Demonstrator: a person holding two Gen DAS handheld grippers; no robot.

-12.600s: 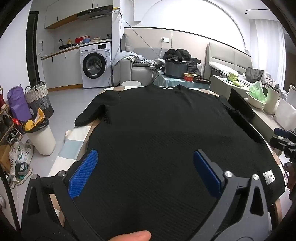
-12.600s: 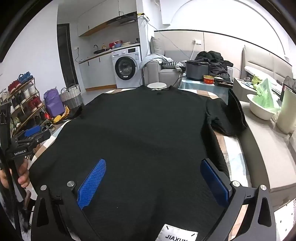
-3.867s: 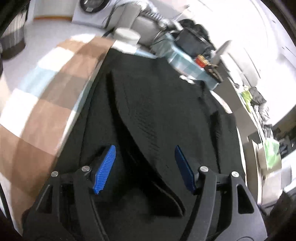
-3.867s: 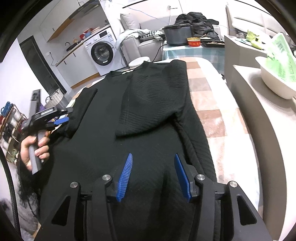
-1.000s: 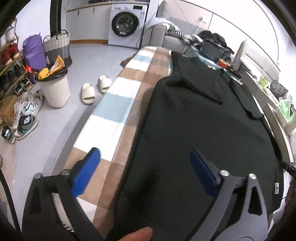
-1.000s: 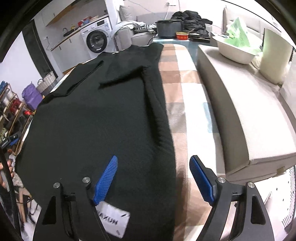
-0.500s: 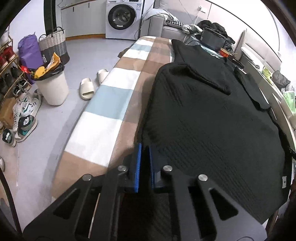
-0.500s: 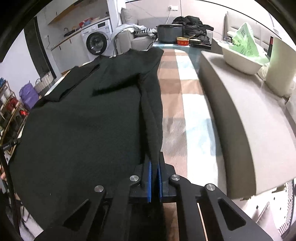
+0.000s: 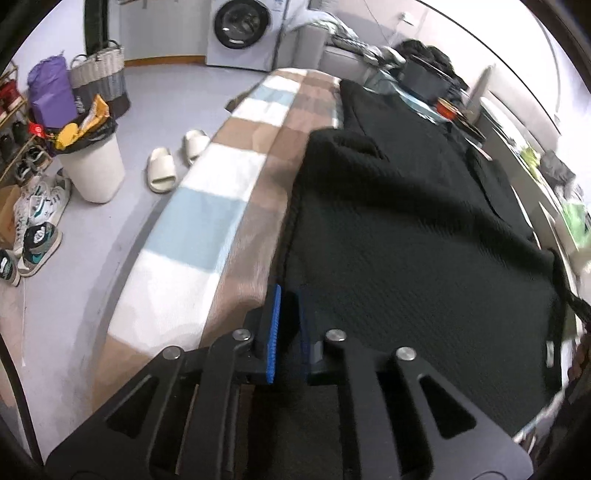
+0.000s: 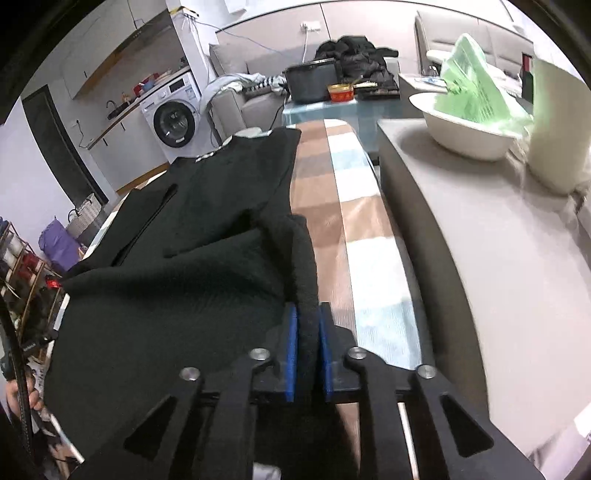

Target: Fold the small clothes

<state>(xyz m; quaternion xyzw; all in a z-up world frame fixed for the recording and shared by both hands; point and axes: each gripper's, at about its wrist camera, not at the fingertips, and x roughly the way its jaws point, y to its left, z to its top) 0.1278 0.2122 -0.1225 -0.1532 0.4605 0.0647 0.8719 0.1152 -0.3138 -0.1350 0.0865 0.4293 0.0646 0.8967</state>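
Note:
A black knitted sweater lies along a table covered in a brown, blue and white checked cloth, with both sleeves folded in over its body. My left gripper pinches the sweater's near left hem corner; its jaws are opening slightly, with the fabric still between the blue pads. In the right wrist view the sweater rises in a thick fold at its right edge, next to the bare checked cloth. My right gripper grips that fold; its jaws are also opening, with the cloth filling the gap.
Left of the table the floor holds a white bin, slippers and shoes. A washing machine stands at the back. On the right a grey bench carries a white basin with a green bag.
A second ago both grippers stood wide open over the hem. They have since shut on its two corners and moved forward, which lifts and bunches the near edge. The pad gaps are slightly wider than half a second ago.

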